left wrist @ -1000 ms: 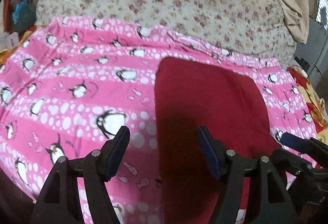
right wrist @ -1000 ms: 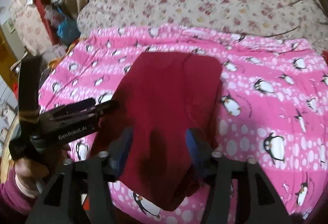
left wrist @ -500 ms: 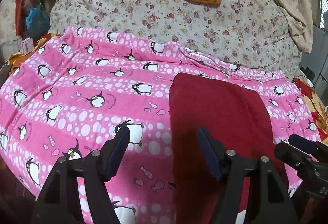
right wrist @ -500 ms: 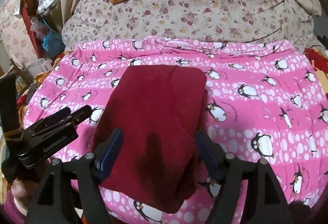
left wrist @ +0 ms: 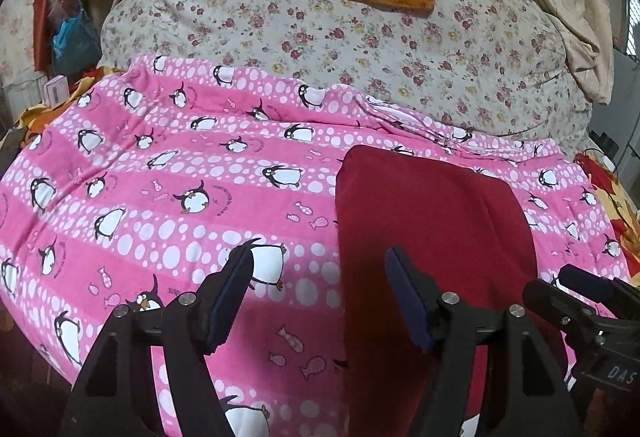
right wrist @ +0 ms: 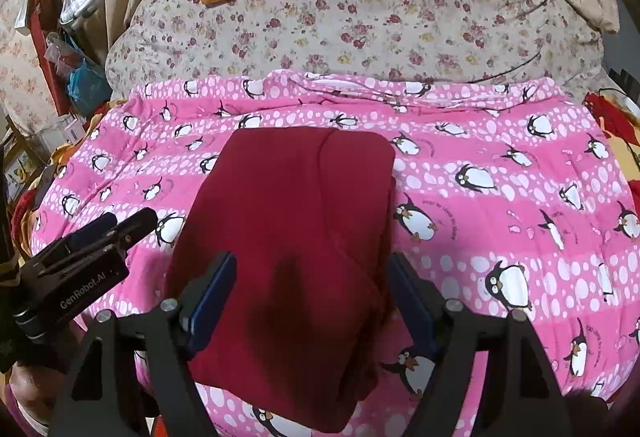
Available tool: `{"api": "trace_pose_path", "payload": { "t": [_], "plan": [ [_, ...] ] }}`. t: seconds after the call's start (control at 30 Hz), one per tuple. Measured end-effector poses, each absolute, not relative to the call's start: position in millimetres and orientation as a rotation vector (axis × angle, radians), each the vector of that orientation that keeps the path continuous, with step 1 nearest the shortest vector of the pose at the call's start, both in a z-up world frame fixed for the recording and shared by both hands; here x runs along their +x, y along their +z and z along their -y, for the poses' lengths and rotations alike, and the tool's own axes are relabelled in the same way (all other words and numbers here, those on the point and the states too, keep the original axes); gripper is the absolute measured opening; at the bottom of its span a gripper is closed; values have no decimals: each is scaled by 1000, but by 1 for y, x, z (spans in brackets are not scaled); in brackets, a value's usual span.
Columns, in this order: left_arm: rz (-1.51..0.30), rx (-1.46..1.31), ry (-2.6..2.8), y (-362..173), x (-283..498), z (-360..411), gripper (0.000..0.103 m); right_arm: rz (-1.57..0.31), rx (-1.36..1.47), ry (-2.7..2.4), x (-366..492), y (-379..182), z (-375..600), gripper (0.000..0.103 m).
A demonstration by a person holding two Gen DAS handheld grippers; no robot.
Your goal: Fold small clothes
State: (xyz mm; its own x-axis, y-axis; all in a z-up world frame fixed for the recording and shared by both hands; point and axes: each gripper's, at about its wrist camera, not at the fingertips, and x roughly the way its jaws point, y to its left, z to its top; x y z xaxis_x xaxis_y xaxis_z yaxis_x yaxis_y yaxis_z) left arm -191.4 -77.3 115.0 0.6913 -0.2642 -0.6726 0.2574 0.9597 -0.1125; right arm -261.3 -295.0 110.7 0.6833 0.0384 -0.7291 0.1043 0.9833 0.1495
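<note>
Since a second ago both views have pulled back from the folded maroon garment (left wrist: 432,221) lying flat on the penguin blanket (left wrist: 160,197), where the left hand-held gripper (left wrist: 320,297) hangs open and empty, while the right hand-held gripper (right wrist: 310,301), jaws just widened, straddles the garment's near end, seemingly without pressing it.

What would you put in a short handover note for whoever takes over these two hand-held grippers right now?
Left hand-held gripper: open, empty, over the left edge of the dark red garment.
Right hand-held gripper: jaws have just been opening; they straddle the garment's near end without pressing it.
Garment: lies released on the pink penguin blanket, folded into a neat rectangle.
Done: at least one fold, laid flat.
Left: probably another fold if a smaller bundle is wanted; otherwise set it aside.
</note>
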Motion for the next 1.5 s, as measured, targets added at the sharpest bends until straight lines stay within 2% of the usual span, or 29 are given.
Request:
{"api": "trace_pose_path", "payload": {
  "t": [1.5],
  "plan": [
    [-791, 48, -307, 101, -183, 92, 49, -862, 230, -14, -243, 88, 301, 81]
  ]
}}
